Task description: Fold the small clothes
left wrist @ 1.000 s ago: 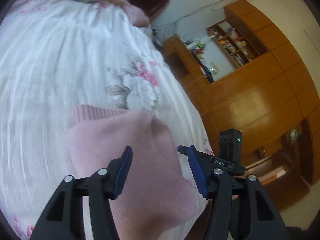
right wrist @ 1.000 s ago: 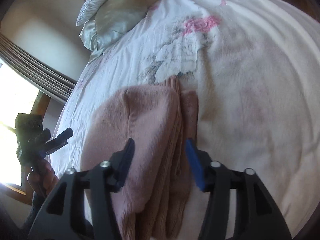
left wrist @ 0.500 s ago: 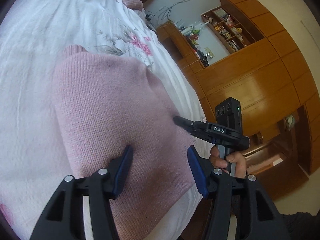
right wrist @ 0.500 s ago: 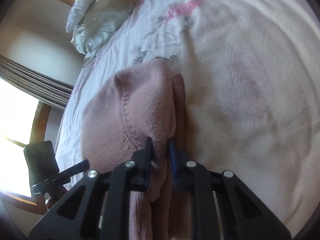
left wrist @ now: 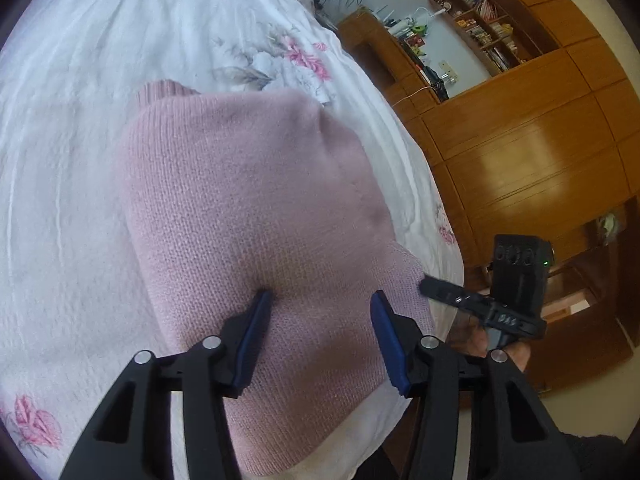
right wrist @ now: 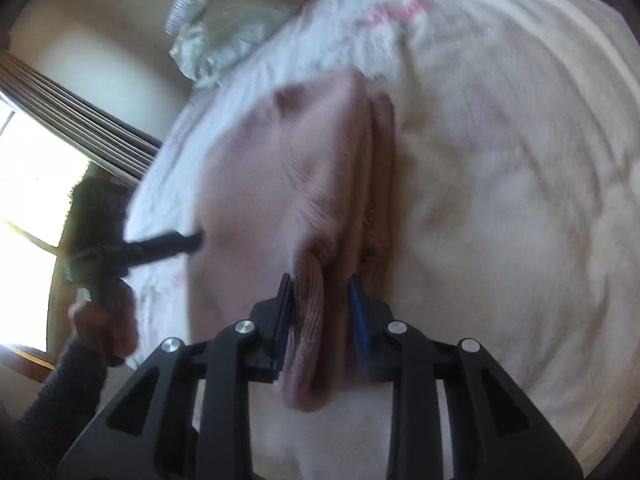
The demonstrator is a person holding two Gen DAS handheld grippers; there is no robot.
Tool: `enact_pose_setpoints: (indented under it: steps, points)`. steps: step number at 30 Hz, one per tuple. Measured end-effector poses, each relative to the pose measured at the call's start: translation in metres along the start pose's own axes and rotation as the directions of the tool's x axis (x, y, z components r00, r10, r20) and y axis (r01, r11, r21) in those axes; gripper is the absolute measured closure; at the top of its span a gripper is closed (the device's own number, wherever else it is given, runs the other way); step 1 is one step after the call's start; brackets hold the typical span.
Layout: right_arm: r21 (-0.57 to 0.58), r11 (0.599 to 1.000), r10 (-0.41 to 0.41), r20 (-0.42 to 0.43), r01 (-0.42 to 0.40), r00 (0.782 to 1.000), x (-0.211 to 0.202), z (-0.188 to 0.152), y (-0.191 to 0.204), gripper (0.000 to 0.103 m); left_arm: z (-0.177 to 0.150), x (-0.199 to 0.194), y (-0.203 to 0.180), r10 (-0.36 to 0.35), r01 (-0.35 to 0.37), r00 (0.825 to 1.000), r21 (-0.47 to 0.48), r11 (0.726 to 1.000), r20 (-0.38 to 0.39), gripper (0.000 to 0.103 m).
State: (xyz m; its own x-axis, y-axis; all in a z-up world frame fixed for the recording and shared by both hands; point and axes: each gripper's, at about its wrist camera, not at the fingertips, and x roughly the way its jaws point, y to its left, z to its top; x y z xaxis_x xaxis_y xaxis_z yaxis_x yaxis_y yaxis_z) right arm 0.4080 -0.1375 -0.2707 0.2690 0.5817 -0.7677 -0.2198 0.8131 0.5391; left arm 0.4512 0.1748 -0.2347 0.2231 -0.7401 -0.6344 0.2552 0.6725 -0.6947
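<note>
You are working over a folded pink knit sweater [left wrist: 248, 216] that is lying on the white floral bedspread [left wrist: 60, 168], close to the edge of the bed nearest the wooden wardrobe [left wrist: 532, 152].

Left gripper [left wrist: 320, 308]: you are holding it over the near end of the sweater with its jaws spread wide. The blue pads [left wrist: 256, 332] are sitting on either side of a broad stretch of knit, and nothing is pinched between them. One pad tip is pressing a small dimple into the fabric.

Right gripper [right wrist: 320, 292]: you are holding it at the folded edge of the sweater [right wrist: 280, 184]. Its jaws are standing partly apart, with a thick roll of the knit lying between them. The roll is touching the left-hand pad; a gap is showing at the other pad. This view is motion-blurred, so whether the roll is actually being clamped cannot be told.

The ribbed edge layers are stacked along the side of the fold facing the open bedspread [right wrist: 500, 200]. A pale pillow [right wrist: 236, 24] is lying at the head of the bed
</note>
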Motion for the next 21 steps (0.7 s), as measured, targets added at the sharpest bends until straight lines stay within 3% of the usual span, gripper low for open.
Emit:
enact_pose_setpoints:
  steps: [1,4,7,9,10,11,12,13,14,15,17,21]
  points:
    - [-0.015,1.000,-0.026,-0.016,0.025,1.000,0.007,-0.005,-0.002,0.076,0.002,0.000,-0.001,-0.005,0.005,1.000,0.003,1.000,-0.009,0.054]
    - [-0.032,0.999,0.006,0.017,-0.005,1.000,-0.009,0.001,0.003,0.076,-0.001,-0.008,-0.009,0.011,-0.010,1.000,0.025,1.000,-0.014,0.053]
    - [-0.038,0.996,0.079,0.105,-0.075,0.991,-0.044,0.021,0.011,0.072,-0.010,-0.031,-0.022,-0.095,0.094,0.995,0.036,0.995,0.030,0.049]
    - [-0.042,0.994,0.102,0.141,-0.097,0.985,-0.055,0.042,0.013,0.067,-0.024,-0.043,-0.031,-0.181,0.178,0.982,0.052,0.983,0.056,0.046]
    - [-0.035,0.994,0.112,0.141,-0.108,0.984,-0.055,0.052,0.012,0.061,-0.033,-0.048,-0.034,-0.194,0.190,0.978,0.061,0.980,0.075,0.045]
    - [-0.017,0.991,0.134,0.128,-0.133,0.983,-0.050,0.064,0.008,0.039,-0.042,-0.052,-0.034,-0.182,0.176,0.978,0.063,0.982,0.099,0.043]
    - [0.010,0.990,0.140,0.109,-0.142,0.984,-0.043,0.074,0.002,0.023,-0.051,-0.058,-0.029,-0.164,0.159,0.978,0.047,0.986,0.128,0.041]
    - [0.052,0.988,0.143,0.082,-0.148,0.986,-0.033,0.085,-0.009,0.004,-0.060,-0.064,-0.018,-0.153,0.154,0.974,0.009,0.988,0.168,0.034]
    - [0.105,0.977,0.180,0.039,-0.183,0.983,-0.021,0.095,-0.023,0.004,-0.068,-0.069,-0.004,-0.145,0.159,0.966,-0.046,0.986,0.214,0.023]
    - [0.174,0.957,0.237,-0.014,-0.231,0.971,-0.004,0.105,-0.037,0.004,-0.076,-0.071,0.015,-0.141,0.172,0.959,-0.111,0.979,0.244,0.020]
    - [0.262,0.925,0.302,-0.065,-0.276,0.951,0.020,0.121,-0.058,0.004,-0.085,-0.060,0.047,-0.116,0.164,0.971,-0.232,0.959,0.207,0.019]
    - [0.251,0.908,0.370,-0.112,-0.334,0.922,0.041,0.139,-0.066,0.004,-0.084,-0.026,0.073,-0.131,0.164,0.983,-0.291,0.943,0.129,0.019]
